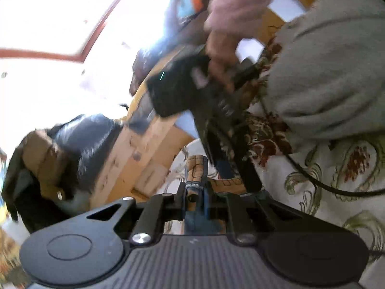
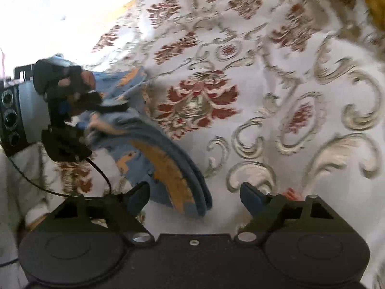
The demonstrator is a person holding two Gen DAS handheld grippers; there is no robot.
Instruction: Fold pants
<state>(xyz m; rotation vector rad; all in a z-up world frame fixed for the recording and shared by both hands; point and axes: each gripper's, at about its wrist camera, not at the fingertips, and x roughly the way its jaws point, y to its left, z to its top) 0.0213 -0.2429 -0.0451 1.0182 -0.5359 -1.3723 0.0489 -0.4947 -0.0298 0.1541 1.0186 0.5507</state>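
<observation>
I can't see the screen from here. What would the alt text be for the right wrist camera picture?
Blue pants with orange patches lie partly folded on a white bedspread with red and gold floral patterns. The right gripper, jaws open and empty, hovers beside the pants' folded edge. At the far left, the left gripper pinches the other end of the pants.

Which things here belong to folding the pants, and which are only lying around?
For the job:
- pants, blue with orange patches
- left tongs, shut on the pants
- right tongs, open, just above the pants
- patterned bedspread under them

Lying about:
- grey garment
- black cable
- wooden furniture
</observation>
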